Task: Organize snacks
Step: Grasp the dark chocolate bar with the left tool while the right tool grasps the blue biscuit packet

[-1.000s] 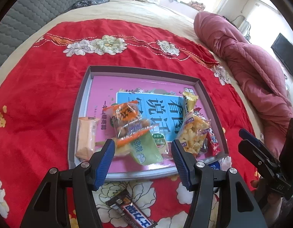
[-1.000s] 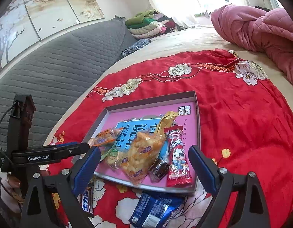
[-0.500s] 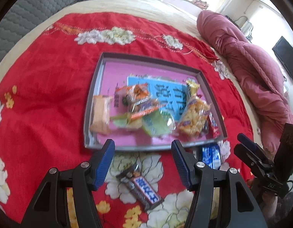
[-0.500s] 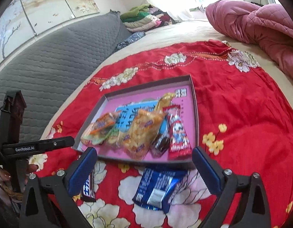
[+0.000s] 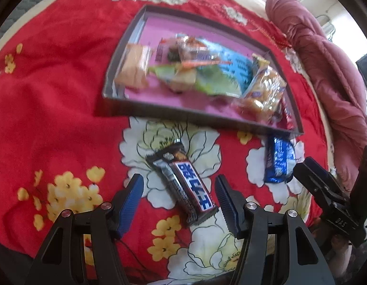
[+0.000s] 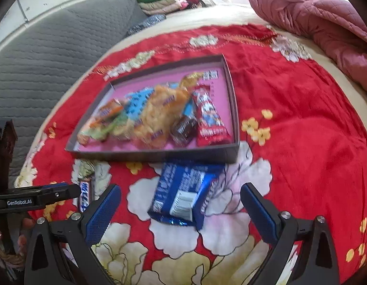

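1. Both tongs have dropped toward the bed since 1 second ago, leaving the tray (image 5: pixel 202 112) farther up each view.
2. Most snacks already lie in the tray; 2 remain on the red blanket (image 6: pixel 302 123) beside it.
3. Left tongs (image 5: pixel 178 191) half open, straddling the chocolate bar (image 5: pixel 183 182), not gripping.
4. Right tongs (image 6: pixel 181 204) wide open, empty, around the blue packet (image 6: pixel 183 194).
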### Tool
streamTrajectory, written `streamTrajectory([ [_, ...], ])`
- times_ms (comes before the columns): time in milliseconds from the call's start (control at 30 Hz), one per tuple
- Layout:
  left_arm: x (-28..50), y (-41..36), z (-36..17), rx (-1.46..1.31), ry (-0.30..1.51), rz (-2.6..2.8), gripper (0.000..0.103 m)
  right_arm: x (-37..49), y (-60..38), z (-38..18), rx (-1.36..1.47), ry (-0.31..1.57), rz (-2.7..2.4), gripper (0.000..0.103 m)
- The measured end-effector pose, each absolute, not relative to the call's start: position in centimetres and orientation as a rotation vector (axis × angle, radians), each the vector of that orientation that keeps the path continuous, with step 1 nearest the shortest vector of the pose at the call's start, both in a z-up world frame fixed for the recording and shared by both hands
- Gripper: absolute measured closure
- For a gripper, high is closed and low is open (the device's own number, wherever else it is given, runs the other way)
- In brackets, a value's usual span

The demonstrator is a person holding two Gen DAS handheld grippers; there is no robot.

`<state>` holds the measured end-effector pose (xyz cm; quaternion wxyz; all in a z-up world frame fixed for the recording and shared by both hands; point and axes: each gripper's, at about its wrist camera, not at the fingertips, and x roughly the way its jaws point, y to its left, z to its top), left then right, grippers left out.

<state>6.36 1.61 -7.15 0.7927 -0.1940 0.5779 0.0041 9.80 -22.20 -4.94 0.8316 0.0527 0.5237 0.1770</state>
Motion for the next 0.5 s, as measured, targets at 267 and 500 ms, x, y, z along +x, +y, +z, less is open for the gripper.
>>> streamTrajectory([
  [267,6.6,-0.1,-8.5,-0.358,1.252,0.041,0.039,10.3,-20.9,-7.1,0.035,1.159,0.322,0.002],
  [500,6.9,-0.9,-8.9,-0.29,1.232,0.078,0.039,11.2,-19.0,-9.6,-0.12,1.188,0.24,0.0],
])
